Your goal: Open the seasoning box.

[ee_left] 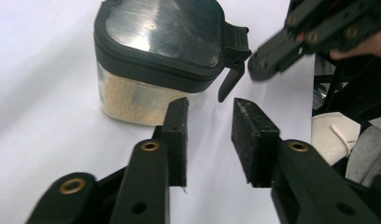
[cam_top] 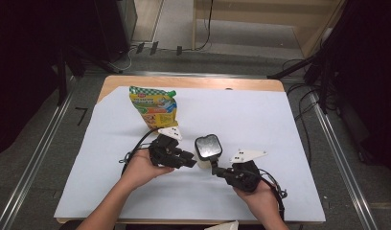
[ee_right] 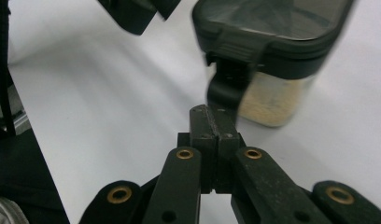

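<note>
A clear container [cam_top: 207, 147] with a black lid stands mid-table, holding beige granules [ee_left: 132, 100]. A black latch flap [ee_left: 230, 77] hangs down from one side of the lid. My left gripper [cam_top: 189, 160] sits just left of the container, its jaws open with nothing between them [ee_left: 209, 105]. My right gripper [cam_top: 215, 168] comes in from the front right. In the right gripper view it is shut [ee_right: 212, 112], its tips just under the latch [ee_right: 226, 86] and gripping nothing. A green and yellow pouch [cam_top: 154, 106] stands behind the left hand.
A white sheet [cam_top: 260, 115] covers the wooden table, whose far edge [cam_top: 193, 81] shows bare. Something white and rounded [ee_left: 333, 135] lies off the near edge. Dark stands and cables [cam_top: 304, 91] surround the table.
</note>
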